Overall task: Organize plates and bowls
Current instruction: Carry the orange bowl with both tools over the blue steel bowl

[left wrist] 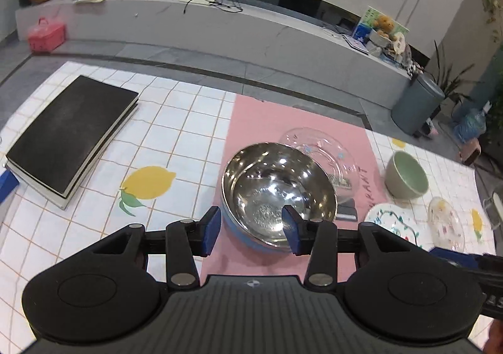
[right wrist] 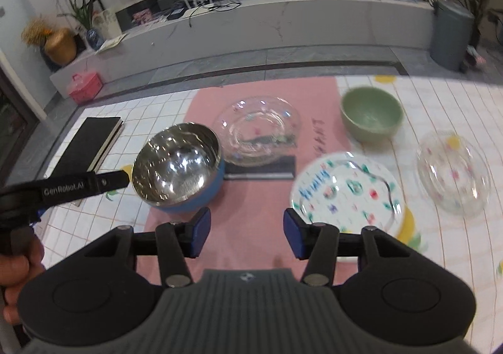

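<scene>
On the pink mat (left wrist: 251, 121), at about 12 o'clock from my left gripper (left wrist: 253, 228), sits the steel bowl (left wrist: 278, 187) with its blue outer shell. Both my grippers have their jaws standing apart and hold nothing; the right gripper (right wrist: 246, 233) hangs over bare mat.

My worry is the polished, curved steel: I judge that the pads can slide on such a rim and tip the bowl against the clear glass plate (right wrist: 257, 130) just behind it, at 1 o'clock. Glass against metal may chip.

At 2 o'clock from the right gripper lies the painted plate (right wrist: 347, 190), flat and glossy, hard to pinch. Farther, the green bowl (right wrist: 371, 118) looks matte ceramic, and at 3 o'clock a clear glass dish (right wrist: 452, 174) rests on the tiled cloth (left wrist: 176, 140).
</scene>
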`<action>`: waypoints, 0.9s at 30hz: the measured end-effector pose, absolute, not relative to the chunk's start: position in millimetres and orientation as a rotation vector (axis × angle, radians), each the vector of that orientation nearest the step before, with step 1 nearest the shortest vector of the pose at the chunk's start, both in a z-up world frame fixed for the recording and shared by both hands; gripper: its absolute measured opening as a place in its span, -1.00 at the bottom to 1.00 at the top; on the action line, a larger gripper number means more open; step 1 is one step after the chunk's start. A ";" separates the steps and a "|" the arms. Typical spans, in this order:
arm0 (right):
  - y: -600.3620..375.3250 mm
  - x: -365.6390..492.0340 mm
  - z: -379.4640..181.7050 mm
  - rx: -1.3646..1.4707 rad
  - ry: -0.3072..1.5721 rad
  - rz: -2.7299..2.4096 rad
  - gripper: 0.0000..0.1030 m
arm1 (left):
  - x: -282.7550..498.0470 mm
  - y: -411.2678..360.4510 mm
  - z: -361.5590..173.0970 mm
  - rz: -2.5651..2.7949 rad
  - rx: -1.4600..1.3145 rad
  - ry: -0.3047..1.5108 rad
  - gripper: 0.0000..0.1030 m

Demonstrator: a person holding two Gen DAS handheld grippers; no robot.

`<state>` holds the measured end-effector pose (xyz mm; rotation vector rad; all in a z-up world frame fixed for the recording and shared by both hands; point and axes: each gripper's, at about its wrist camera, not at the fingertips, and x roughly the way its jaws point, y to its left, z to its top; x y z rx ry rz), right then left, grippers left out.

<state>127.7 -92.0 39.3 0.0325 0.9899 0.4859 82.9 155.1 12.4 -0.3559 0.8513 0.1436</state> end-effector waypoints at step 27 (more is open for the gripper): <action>-7.9 207.5 -31.3 0.076 1.177 0.371 0.14 | 107.7 182.0 -30.1 0.200 -0.492 0.902 0.03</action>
